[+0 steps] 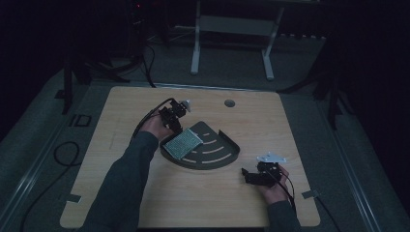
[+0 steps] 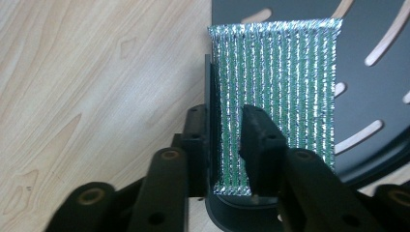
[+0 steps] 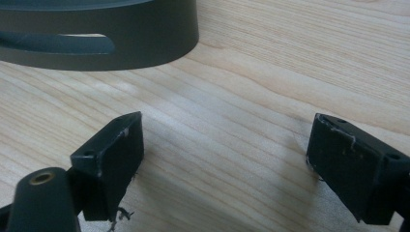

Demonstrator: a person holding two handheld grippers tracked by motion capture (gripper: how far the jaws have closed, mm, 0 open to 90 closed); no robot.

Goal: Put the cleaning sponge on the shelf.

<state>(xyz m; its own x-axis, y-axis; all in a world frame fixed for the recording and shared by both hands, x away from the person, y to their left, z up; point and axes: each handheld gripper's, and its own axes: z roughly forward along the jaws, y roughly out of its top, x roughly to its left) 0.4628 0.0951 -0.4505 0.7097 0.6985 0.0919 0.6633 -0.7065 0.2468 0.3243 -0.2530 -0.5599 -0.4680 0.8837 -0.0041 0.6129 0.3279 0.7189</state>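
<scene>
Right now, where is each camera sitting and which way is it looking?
High view: above the person's side, looking forward and down at the wooden table; both forearms, left gripper and right gripper show.
Left gripper view: rides that gripper, looking along jaws shut on the silver-green mesh pad.
Right gripper view: low over the table, jaws open.
Shared: all three show the dark slotted corner tray.

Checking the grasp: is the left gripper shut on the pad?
Shut: left gripper fingers pinch the pad.
</scene>
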